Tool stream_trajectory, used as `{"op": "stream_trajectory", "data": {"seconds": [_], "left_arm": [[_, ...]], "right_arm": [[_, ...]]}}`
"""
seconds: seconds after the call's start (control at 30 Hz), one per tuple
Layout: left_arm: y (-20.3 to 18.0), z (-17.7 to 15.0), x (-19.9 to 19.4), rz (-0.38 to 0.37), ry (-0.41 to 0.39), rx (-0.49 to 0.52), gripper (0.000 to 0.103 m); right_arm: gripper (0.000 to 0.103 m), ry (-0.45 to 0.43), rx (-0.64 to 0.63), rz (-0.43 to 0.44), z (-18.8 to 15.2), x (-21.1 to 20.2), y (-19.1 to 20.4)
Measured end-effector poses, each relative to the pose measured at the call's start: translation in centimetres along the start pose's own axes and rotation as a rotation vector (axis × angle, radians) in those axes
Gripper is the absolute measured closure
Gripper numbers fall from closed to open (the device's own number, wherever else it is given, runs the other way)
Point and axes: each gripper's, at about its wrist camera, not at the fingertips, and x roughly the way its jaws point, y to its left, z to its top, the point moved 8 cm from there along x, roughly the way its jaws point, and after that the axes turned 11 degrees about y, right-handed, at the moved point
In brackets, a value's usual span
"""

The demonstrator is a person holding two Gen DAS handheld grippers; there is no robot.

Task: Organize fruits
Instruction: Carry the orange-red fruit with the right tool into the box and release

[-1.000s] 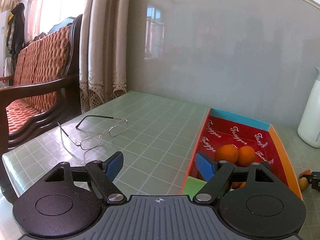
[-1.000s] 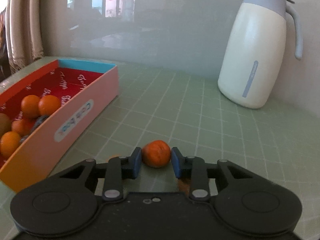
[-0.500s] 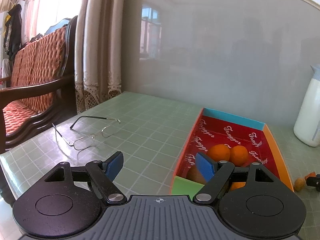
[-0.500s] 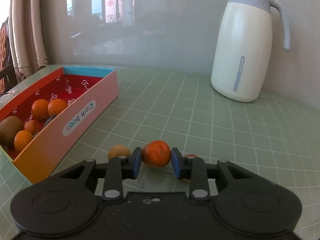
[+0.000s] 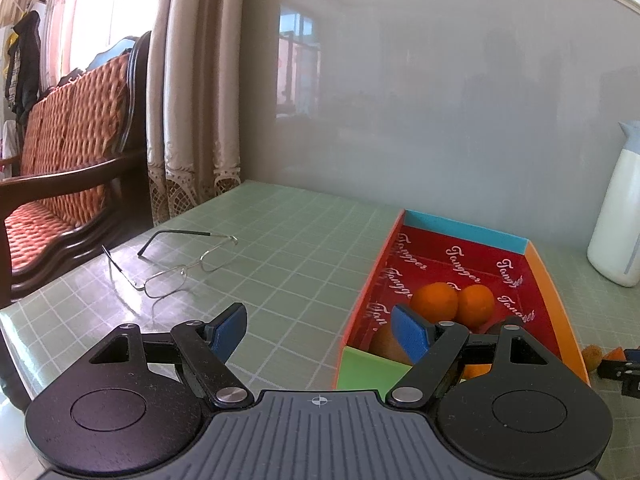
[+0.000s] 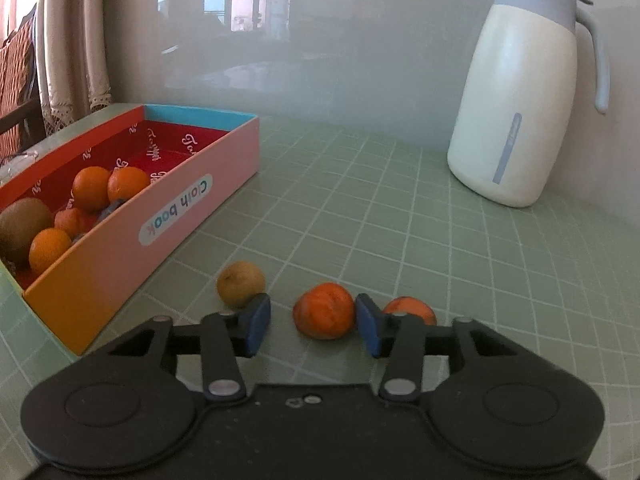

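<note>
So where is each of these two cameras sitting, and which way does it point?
Left wrist: on the left gripper, looking along its open fingers over the green table at glasses and the fruit box.
Right wrist: on the right gripper, whose jaws have just been opening, a mandarin between them, jug behind.
Shared: box, jug, table, oranges.

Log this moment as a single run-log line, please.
right claw: just opening, tangerine between pads, left pad clear | left claw: open, empty | box: holds oranges, kiwi | table: three fruits loose
</note>
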Motion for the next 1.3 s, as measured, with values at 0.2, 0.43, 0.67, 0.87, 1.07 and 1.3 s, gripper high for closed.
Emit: {"op": "stream_trajectory", "data": {"seconds": [0.2, 0.43, 0.67, 0.87, 1.07, 1.3], "left_arm": [[0.1, 0.0, -0.1, -0.002, -0.005, -0.005, 0.024], [1.0, 0.3, -0.8, 0.012, -0.02, -0.013, 0.024], [3.2, 0.1, -0.8, 0.047, -0.009, -0.026, 0.024], [4.8, -0.4, -0.5, 0.078, 0.013, -0.023, 0.024], [5.6, -0.9, -0.1, 0.1, 0.036, -0.007, 0.024], [6.8, -1.3, -0.2, 0.134, 0.037, 0.003, 0.01]], "right_arm": [[0.073, -0.007, -0.009, -0.013, -0.1, -0.3, -0.1], [0.073, -0.072, 0.037, 0.001, 1.7, -2.2, 0.0], [0.073, -0.119, 0.032, 0.045, 2.9, -3.5, 2.5], [0.073, -0.172, 0.03, 0.11, 4.4, -4.8, 5.6], [0.073, -0.194, -0.011, 0.173, 5.6, -5.0, 9.6], [0.073, -0.168, -0.067, 0.216, 5.8, -3.9, 13.6]]}}
